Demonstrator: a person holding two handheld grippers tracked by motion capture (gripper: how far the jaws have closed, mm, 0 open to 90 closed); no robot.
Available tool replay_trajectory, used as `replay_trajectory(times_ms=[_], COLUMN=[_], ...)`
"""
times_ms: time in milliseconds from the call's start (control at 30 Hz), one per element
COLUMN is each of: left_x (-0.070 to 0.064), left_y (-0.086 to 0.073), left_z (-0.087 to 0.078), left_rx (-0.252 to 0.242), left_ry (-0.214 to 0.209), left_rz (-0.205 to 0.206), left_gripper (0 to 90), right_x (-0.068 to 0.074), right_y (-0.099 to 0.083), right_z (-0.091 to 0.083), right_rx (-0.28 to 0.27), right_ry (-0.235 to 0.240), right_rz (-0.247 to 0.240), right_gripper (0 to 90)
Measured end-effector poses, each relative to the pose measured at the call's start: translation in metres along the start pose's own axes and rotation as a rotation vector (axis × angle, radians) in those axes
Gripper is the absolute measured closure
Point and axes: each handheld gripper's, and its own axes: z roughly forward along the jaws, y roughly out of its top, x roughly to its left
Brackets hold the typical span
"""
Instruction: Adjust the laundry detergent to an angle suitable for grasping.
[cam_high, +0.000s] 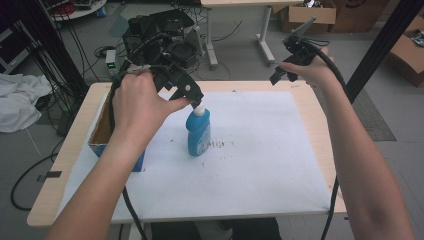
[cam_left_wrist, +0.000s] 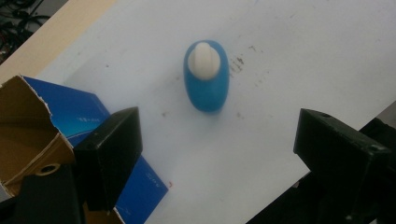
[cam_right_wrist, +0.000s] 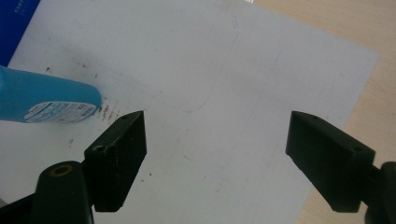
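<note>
A blue bottle with a white cap stands upright on the white sheet, left of the middle. My left gripper hovers just above its cap. In the left gripper view I look straight down on the bottle, and the left gripper is open with nothing between its jaws. My right gripper is held high over the table's far right edge. It is open and empty, with the bottle's body off to its left.
An open blue cardboard box stands at the table's left edge, close to the bottle; its brown inside shows beside my left jaw. The wooden table carries the sheet. Cables, equipment and cartons lie on the floor beyond.
</note>
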Motion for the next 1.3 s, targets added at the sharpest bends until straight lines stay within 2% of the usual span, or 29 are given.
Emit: replay_trajectory(times_ms=[567, 1300], left_x=[0.0006, 0.0042], left_y=[0.0017, 0.0016], left_z=[-0.0008, 0.0027], left_rx=[0.014, 0.023], left_ry=[0.000, 0.011], left_rz=[-0.015, -0.023], left_gripper=[16.3, 16.3], right_x=[-0.0049, -0.0056], right_y=[-0.0055, -0.0070], right_z=[-0.0073, -0.0015], right_rx=[-0.019, -0.015], right_ry=[0.000, -0.001], right_rz=[0.002, -0.002], right_gripper=[20.5, 20.6])
